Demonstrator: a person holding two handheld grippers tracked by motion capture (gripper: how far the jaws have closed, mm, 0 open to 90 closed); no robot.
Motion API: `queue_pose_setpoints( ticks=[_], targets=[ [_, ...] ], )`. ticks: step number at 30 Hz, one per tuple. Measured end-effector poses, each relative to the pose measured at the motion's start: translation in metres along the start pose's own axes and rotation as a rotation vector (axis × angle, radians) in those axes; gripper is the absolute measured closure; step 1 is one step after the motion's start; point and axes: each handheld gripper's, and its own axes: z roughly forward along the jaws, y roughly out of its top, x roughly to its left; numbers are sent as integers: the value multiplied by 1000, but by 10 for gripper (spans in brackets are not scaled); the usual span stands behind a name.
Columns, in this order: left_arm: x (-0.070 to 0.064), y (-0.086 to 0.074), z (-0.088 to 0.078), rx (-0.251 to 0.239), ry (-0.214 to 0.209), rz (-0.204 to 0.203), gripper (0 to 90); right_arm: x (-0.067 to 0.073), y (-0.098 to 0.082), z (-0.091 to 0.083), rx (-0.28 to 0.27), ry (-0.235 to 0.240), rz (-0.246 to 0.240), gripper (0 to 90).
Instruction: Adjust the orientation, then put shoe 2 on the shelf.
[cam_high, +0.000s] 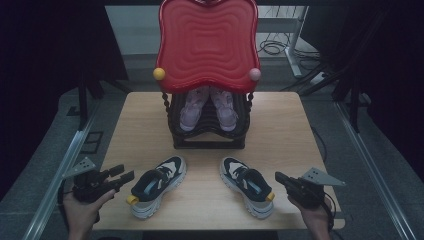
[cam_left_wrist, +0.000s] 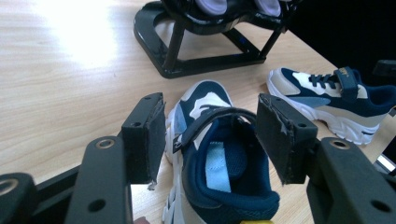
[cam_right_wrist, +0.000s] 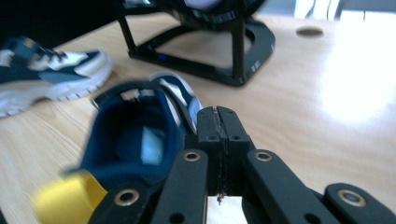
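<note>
Left shoe (cam_high: 157, 185): on table (cam_high: 280, 130), near front edge, just beside left gripper (cam_high: 125, 176), fingers spread apart.
Right shoe (cam_high: 247, 186): beside right gripper (cam_high: 280, 177), fingers clenched empty.

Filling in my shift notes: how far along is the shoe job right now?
Done: a pale pink pair already sits in the black rack. In hand: nothing is gripped. The left gripper has open jaws pointing at the left navy shoe; the right gripper is shut and empty beside the right navy shoe. Left: both navy shoes lie on the table, probably waiting to be picked up.
</note>
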Motion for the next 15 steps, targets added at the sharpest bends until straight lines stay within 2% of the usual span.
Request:
queue_pose_setpoints(
  ticks=[4,9,15],
  targets=[
    [-5,1,1,0,-11,15,431,10,14,-3,-28,29,-21,884],
    [-12,1,5,24,-25,33,430,23,22,-2,-39,74,-45,887],
    [-19,1,9,37,-34,48,430,35,24,1,-19,121,-74,782]
  ],
)
